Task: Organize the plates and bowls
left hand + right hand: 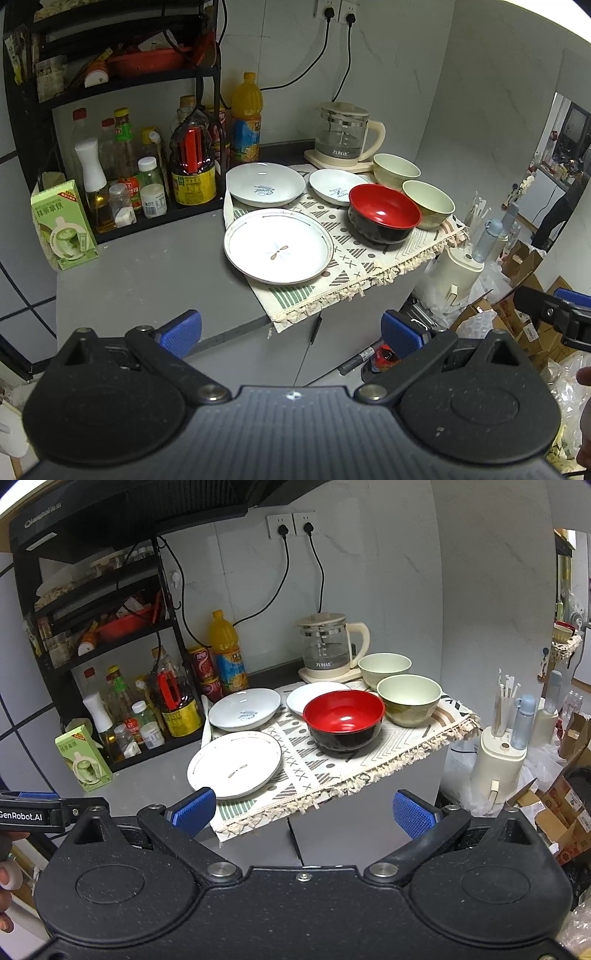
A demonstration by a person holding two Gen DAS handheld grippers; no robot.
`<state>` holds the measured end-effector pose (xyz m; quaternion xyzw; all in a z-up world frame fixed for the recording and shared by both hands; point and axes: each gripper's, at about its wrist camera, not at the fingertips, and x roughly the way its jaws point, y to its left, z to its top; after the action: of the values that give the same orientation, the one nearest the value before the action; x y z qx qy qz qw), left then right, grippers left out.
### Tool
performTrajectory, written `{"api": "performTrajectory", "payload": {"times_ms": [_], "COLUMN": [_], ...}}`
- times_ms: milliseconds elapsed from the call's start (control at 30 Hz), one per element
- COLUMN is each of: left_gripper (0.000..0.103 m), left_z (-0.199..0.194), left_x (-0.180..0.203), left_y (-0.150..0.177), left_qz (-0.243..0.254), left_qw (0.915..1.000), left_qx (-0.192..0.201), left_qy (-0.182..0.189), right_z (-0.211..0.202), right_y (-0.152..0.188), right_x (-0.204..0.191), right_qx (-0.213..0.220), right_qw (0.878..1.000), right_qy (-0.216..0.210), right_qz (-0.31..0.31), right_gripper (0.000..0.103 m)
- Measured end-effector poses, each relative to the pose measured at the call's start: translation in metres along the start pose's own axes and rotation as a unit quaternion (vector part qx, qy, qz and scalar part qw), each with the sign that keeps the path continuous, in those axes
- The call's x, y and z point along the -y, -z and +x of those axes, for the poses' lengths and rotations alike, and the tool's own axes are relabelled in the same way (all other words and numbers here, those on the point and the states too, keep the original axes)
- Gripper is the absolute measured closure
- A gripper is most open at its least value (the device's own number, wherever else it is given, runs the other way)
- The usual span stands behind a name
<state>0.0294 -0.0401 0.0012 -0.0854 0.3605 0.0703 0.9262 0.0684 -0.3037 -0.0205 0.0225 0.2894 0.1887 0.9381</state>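
Both grippers hung short of the counter edge, jaws spread wide and empty, with the crockery laid out ahead of and above them on a patterned cloth (354, 258) whose fringed end overhung the grey counter (155, 280). The left gripper (291, 330) pointed toward the counter's near edge, and the large rimmed plate (279, 245), flat, white, with a thin dark line round its rim and a small motif at its centre, lay almost straight ahead of it, the nearest dish. Behind that plate sat a shallow white dish (265, 184) with blue lettering, and to its right a smaller white plate (336, 186), partly screened by the red-and-black bowl (384, 214). Farther right stood two pale green bowls (428, 203), one behind the other, upright and apart from the red one. From the right gripper (319, 810), the red bowl lay nearly dead ahead and the large plate off to the left, just beyond its left fingertip (194, 808); by position, the left hand looked better placed for the plates, the right for the bowls.
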Motion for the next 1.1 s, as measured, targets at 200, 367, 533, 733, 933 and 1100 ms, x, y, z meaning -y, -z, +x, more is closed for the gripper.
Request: {"api": "performTrajectory", "payload": {"times_ms": [200,367,533,733,933,1100], "left_gripper": [0.001,0.001,0.001,0.001,0.001,0.001], "left_z": [0.003,0.009,0.016,0.032,0.058,0.088], "left_x": [0.004,0.006,0.008,0.009,0.01,0.014], "left_y": [-0.002,-0.005,-0.01,-0.018,-0.028,-0.037], "left_qz": [-0.001,-0.004,-0.005,-0.002,-0.008,-0.001], "left_qw": [1.0,1.0,1.0,0.9999,0.9998,0.9996], "left_qx": [-0.001,-0.007,-0.006,-0.014,-0.016,-0.027], "left_qy": [0.001,0.0,-0.002,-0.002,-0.001,-0.005], "right_z": [0.006,0.01,0.017,0.031,0.053,0.079], "right_y": [-0.001,-0.004,-0.007,-0.014,-0.021,-0.029], "right_x": [0.003,0.005,0.007,0.013,0.022,0.032], "right_qx": [-0.012,-0.015,-0.019,-0.021,-0.024,-0.031], "right_qw": [1.0,1.0,1.0,1.0,1.0,0.999], "right_qy": [-0.003,-0.008,-0.008,-0.009,-0.011,-0.011], "right_qz": [-0.001,0.0,-0.003,0.003,0.003,0.004], "right_gripper": [0.0,0.0,0.0,0.0,0.0,0.0]}}
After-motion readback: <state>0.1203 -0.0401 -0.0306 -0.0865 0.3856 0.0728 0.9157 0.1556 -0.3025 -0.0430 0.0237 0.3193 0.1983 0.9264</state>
